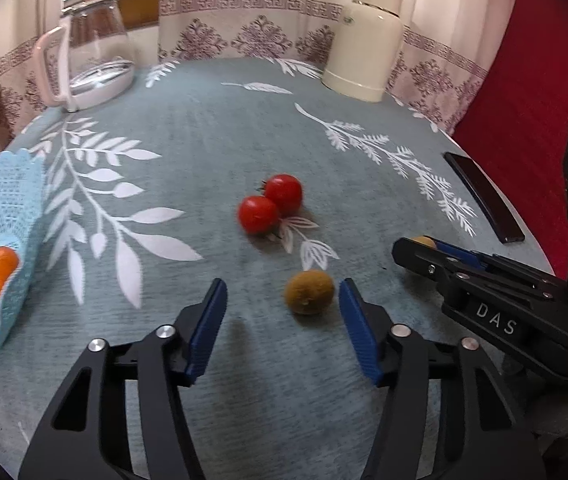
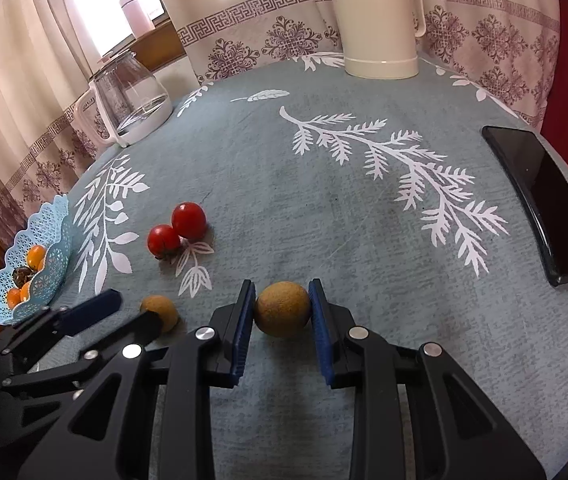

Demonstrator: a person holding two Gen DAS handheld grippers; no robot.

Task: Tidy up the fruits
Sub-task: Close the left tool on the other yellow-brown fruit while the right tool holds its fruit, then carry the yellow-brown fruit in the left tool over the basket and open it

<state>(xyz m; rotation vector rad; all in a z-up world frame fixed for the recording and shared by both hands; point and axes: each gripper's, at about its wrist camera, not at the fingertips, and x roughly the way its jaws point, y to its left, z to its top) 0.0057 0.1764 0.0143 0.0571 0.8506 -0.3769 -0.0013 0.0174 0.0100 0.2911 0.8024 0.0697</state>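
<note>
Pinching a brown fruit (image 2: 282, 309) across its middle, right hand-held gripper (image 2: 282, 312) needs light squeeze—small, light, roundish, rolls easily; left hand-held gripper (image 1: 281, 332) spread by another (image 1: 308, 292).

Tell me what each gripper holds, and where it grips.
Right gripper: its fingers clamp a brown round fruit at its two sides. Left gripper: open, holding nothing; another brown fruit lies between its fingers.

Right tool (image 2: 281, 314) pinching brown fruit (image 2: 282, 309) (on tablecloth (image 2: 324, 208)).

The table (image 2: 324, 216) (leaf-patterned cloth) bears tomatoes (image 2: 175, 228), brown fruits (image 2: 281, 309), basket (image 2: 49, 236), phone (image 2: 542, 200).
</note>
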